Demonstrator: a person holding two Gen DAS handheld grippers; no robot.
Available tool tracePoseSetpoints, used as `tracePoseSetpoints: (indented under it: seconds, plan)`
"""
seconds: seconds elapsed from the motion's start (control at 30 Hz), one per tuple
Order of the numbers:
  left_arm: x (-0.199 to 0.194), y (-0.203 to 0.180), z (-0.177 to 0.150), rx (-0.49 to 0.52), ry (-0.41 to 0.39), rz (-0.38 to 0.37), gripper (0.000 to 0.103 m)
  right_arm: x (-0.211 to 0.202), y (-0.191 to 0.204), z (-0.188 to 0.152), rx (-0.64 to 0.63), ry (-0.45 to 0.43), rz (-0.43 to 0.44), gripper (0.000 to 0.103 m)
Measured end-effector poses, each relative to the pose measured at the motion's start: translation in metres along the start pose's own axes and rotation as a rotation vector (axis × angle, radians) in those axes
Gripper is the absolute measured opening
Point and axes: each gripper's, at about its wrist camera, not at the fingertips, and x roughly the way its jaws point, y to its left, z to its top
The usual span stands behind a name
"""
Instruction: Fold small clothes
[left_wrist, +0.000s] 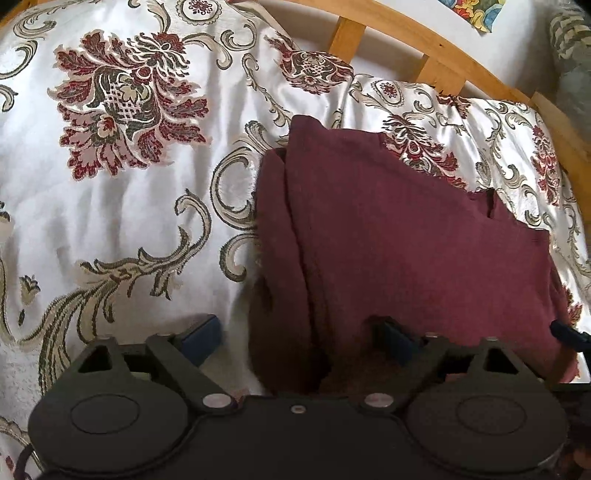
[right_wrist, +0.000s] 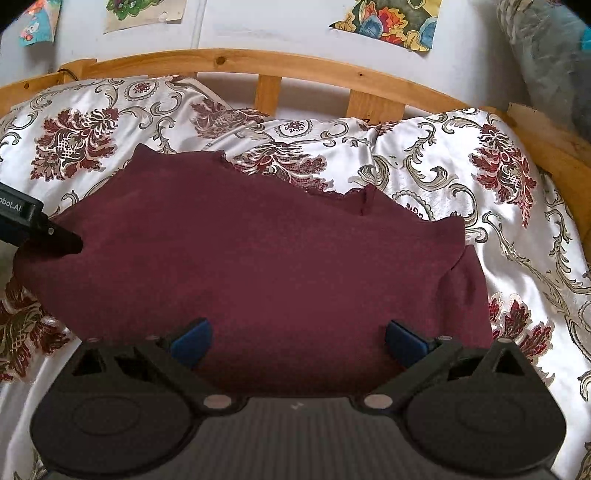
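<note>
A dark maroon garment (left_wrist: 406, 258) lies folded over on a white bedspread with red flowers. In the right wrist view the garment (right_wrist: 258, 258) spreads wide across the middle, with ragged far edges. My left gripper (left_wrist: 299, 338) stands open over the garment's near left edge, its left pad above the bedspread and its right pad above the cloth. One of its fingers (right_wrist: 64, 240) shows at the cloth's left end in the right wrist view. My right gripper (right_wrist: 299, 342) is open wide just above the garment's near edge, with nothing pinched between the blue pads.
The floral bedspread (left_wrist: 110, 221) is rumpled toward the back. A wooden bed rail (right_wrist: 258, 62) with slats curves behind it, and a white wall with coloured pictures (right_wrist: 391, 22) stands beyond. A grey patterned bundle (right_wrist: 546, 55) sits at the far right.
</note>
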Motion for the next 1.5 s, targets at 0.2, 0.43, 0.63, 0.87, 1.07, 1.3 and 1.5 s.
tracePoseSetpoints:
  seconds: [0.2, 0.43, 0.63, 0.87, 1.07, 1.3, 1.5]
  plan:
    - [-0.004, -0.007, -0.002, 0.037, -0.020, -0.019, 0.048, 0.000, 0.002, 0.000, -0.009, 0.000, -0.005, 0.103]
    - [-0.011, -0.012, -0.001, 0.048, -0.052, 0.013, 0.025, 0.001, 0.002, 0.000, -0.008, 0.005, -0.007, 0.103]
    - [-0.022, -0.049, 0.002, 0.185, -0.085, 0.131, 0.016, 0.002, 0.002, 0.006, -0.011, 0.032, -0.005, 0.103]
    - [-0.049, -0.090, 0.038, 0.259, -0.139, 0.094, 0.014, -0.011, -0.024, 0.016, 0.118, 0.047, 0.053, 0.103]
    - [-0.067, -0.170, 0.059, 0.471, -0.190, 0.016, 0.013, -0.038, -0.074, 0.025, 0.234, -0.049, -0.005, 0.103]
    - [-0.050, -0.270, 0.033, 0.697, -0.158, -0.108, 0.013, -0.065, -0.160, 0.004, 0.495, -0.099, -0.099, 0.103]
    - [-0.013, -0.306, -0.017, 0.751, -0.087, -0.125, 0.014, -0.073, -0.211, -0.017, 0.649, -0.088, -0.142, 0.103]
